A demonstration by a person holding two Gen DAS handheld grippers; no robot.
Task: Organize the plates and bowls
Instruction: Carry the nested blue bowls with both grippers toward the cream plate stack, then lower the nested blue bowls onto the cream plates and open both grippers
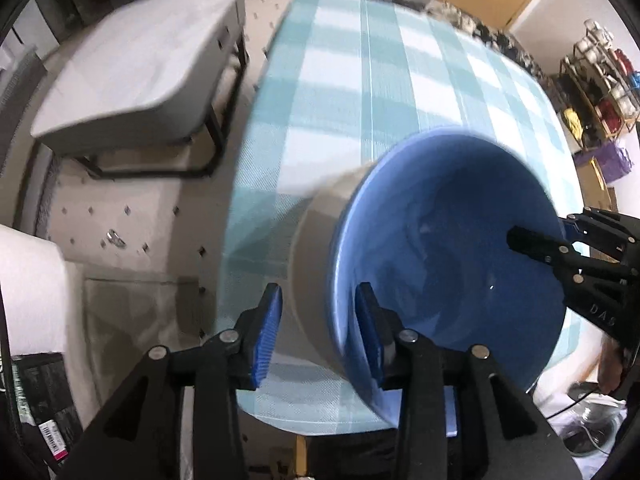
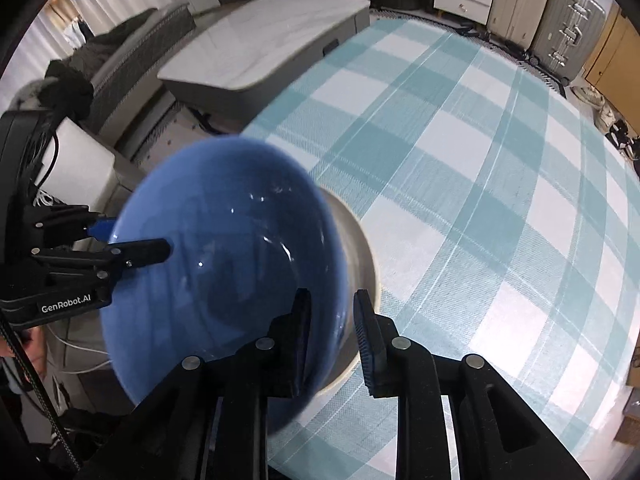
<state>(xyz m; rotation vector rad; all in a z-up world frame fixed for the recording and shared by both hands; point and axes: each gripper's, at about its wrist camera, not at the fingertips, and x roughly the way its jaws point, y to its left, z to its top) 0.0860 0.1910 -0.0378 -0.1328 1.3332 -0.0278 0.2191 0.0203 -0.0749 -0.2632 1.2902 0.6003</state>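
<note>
From my left gripper (image 1: 318,334), looking steeply down, the blue bowl (image 1: 444,260) sits near the front edge of the table (image 1: 360,92), which wears a teal-and-white check cloth. The bowl's rim runs straight between my 2 blue pads: one finger (image 1: 370,336) is inside the bowl, the other outside its grey outer wall. The jaws stand spread, with daylight between the outer pad and the wall, so I judge nothing is pinched here. The bowl is blurred; I cannot tell whether it is lifted off the cloth or resting on it. It spreads away to my right, and across it my right gripper (image 1: 536,236) reaches over the far rim.

From my right gripper (image 2: 332,336) the same bowl lies to my left, close to the table's front-left corner. Again the rim passes between my fingers, the left finger (image 2: 300,340) inside, the right one outside the pale wall. The gap is narrow but the outer pad looks clear of the wall, so I read these jaws as parted rather than clamped. My left gripper (image 2: 132,240) straddles the opposite rim.

The bowl is round, so it has no long axis; what matters is that each gripper stands over its own side of the rim, both equally near. It is glossy blue inside, matt grey outside, deep, empty, likely slippery under the pads.
</note>
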